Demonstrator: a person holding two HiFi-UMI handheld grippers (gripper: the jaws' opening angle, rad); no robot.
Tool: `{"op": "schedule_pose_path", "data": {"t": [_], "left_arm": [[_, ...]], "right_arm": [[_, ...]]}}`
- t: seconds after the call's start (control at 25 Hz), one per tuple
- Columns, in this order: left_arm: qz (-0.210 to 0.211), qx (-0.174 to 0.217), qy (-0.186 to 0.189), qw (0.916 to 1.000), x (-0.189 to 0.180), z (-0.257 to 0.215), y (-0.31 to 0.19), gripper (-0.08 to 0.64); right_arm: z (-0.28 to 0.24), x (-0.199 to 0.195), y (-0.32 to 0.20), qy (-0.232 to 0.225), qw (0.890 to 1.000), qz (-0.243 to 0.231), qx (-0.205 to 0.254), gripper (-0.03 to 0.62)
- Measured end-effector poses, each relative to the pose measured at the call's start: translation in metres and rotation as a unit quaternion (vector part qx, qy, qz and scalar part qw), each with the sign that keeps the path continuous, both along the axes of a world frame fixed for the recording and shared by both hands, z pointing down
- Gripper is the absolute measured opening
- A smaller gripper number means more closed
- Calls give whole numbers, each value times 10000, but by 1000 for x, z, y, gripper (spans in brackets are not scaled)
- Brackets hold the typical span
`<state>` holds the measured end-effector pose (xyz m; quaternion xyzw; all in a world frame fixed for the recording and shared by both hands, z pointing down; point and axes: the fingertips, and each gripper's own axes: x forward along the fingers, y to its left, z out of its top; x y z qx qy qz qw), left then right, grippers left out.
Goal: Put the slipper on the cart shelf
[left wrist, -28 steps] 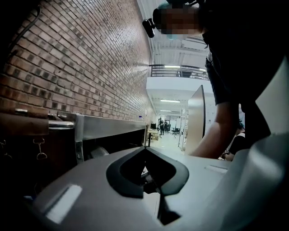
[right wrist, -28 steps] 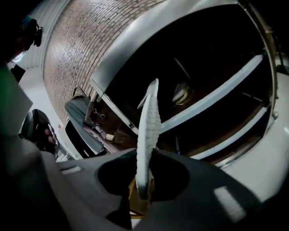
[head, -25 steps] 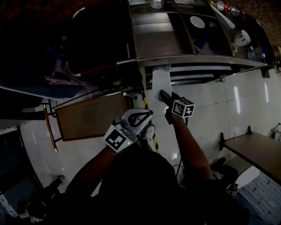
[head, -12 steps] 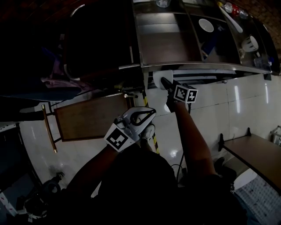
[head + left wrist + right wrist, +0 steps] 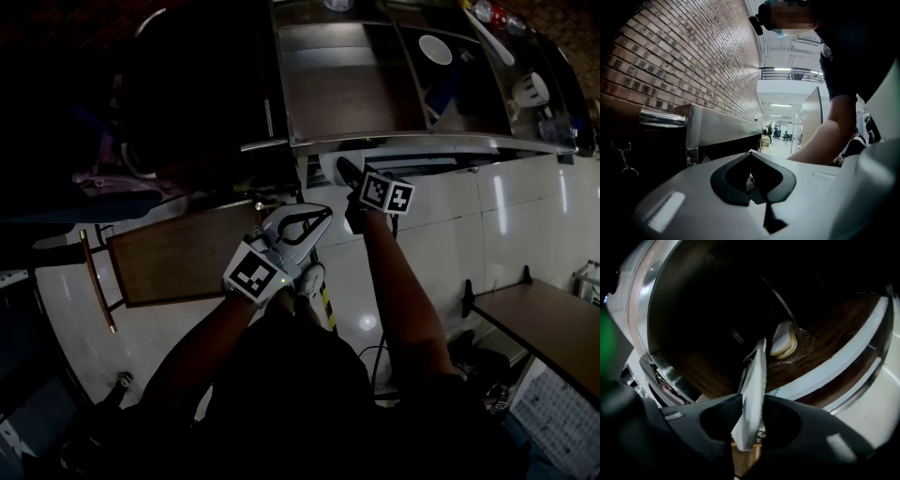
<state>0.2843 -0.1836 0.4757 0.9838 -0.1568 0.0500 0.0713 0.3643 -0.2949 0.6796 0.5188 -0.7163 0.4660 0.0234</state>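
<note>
cart (image 5: 403,141): sitting nearer under the head view than a second back; wooden lower shelf (image 5: 825,357) filling the right gripper view.
change: right arm reaching forward from over the floor to the cart's edge, bringing the slipper (image 5: 754,380) up to the shelf mouth.
meaning: looking like the tail end of the carry; slipper hanging at the shelf rim, not yet lying on the wood; set-down and release probably next.
right arm: stretching straight ahead, forearm long in the head view, right gripper (image 5: 349,176) tilting downward just under the steel top.
left arm: bending at the elbow, left gripper (image 5: 322,216) hovering close to the body, pointing roughly level at the cart, just beside a wooden tabletop (image 5: 187,258).
slipper: standing on edge between the right jaws, white, ridged rim facing the camera, toe poking past the tips toward the shelf.
right jaws: having just been easing apart a little, but both pads touching the slipper's faces, so gripping it for now.
left jaws: tips meeting, clenched on nothing.
shelf item: pale thing (image 5: 785,341) lying deeper in on the shelf, possibly another slipper, not sure; apart from the held one.
</note>
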Motion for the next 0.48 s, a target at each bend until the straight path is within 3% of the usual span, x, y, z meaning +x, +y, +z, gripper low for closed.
{"op": "schedule_pose_path", "data": {"t": [0.28,0.48], "left_arm": [[66,15,34,10000,9,1,-2,6],[31,-43,-20,10000,5,7,-1,6]], "right_arm": [[-1,13,-11,374,9987,336,-76,281],[-1,14,-20,1081,9938,250,-67,399]]}}
